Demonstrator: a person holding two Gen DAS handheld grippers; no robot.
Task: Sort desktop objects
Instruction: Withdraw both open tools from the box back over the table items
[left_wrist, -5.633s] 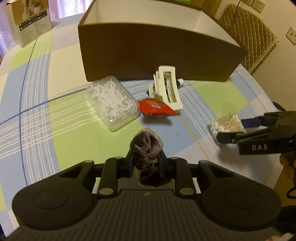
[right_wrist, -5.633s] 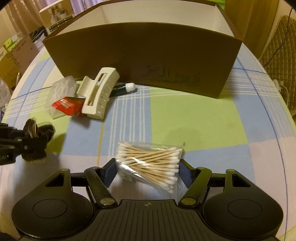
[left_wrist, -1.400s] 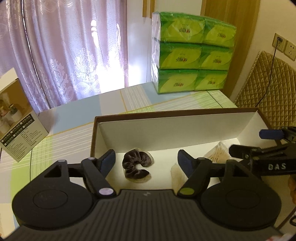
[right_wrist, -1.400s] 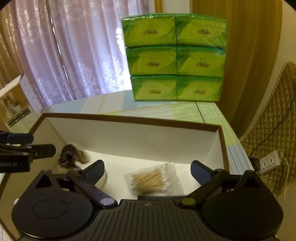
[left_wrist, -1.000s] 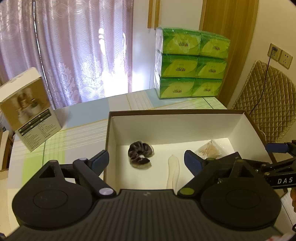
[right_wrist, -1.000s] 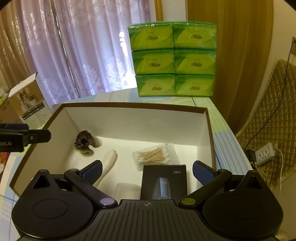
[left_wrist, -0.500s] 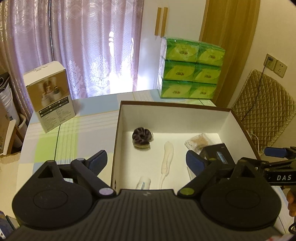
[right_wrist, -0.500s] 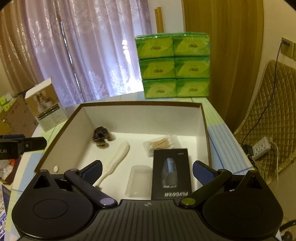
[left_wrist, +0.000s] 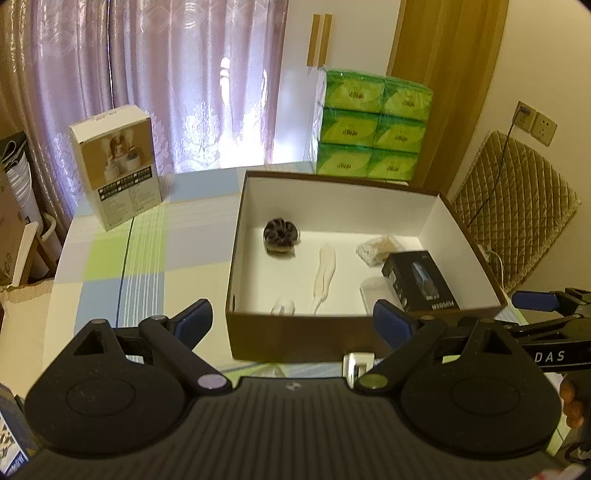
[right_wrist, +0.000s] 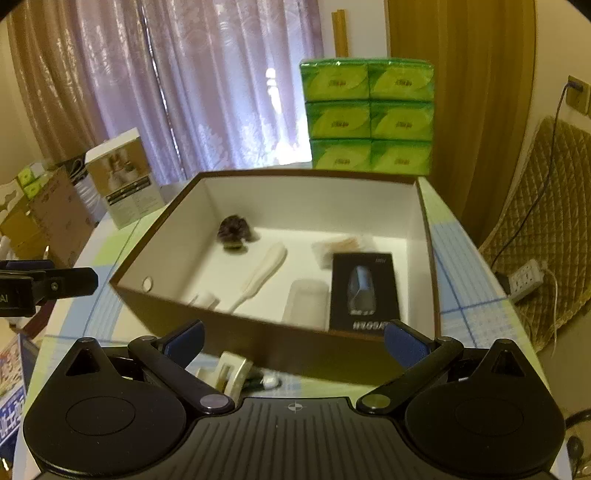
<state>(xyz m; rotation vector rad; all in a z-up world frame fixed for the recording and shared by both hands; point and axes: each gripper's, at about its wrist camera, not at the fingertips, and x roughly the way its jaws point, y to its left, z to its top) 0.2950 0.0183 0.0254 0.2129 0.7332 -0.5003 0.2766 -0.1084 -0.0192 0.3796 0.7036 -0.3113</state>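
- Black plastic left gripper (left_wrist: 291, 321) sits low in the left wrist view with its blue-padded jaws spread wide and nothing between them; it hangs above the near wall of the cardboard box (left_wrist: 303, 336), which suggests it is free for another pick
- Right gripper (right_wrist: 293, 338) is likewise spread apart and empty, low in its own view, just short of the box's near wall
- Just past the right gripper, at the lower middle of the right wrist view, a cream hair claw (right_wrist: 231, 373) lies on the checked worktop (right_wrist: 476, 295) outside the box, touching or nearly touching a small tube (right_wrist: 267, 382); these look like the items left to sort
- Inside the box, a dark scrunchie (left_wrist: 280, 235) rests toward the far left corner, well apart from the others
- A white slender packet (left_wrist: 325, 273) lies mid-floor, long axis running near to far, slightly tilted right at the far end
- Cotton swabs (left_wrist: 378, 245) sit just behind a black carton (left_wrist: 421, 280), whose long axis runs near to far
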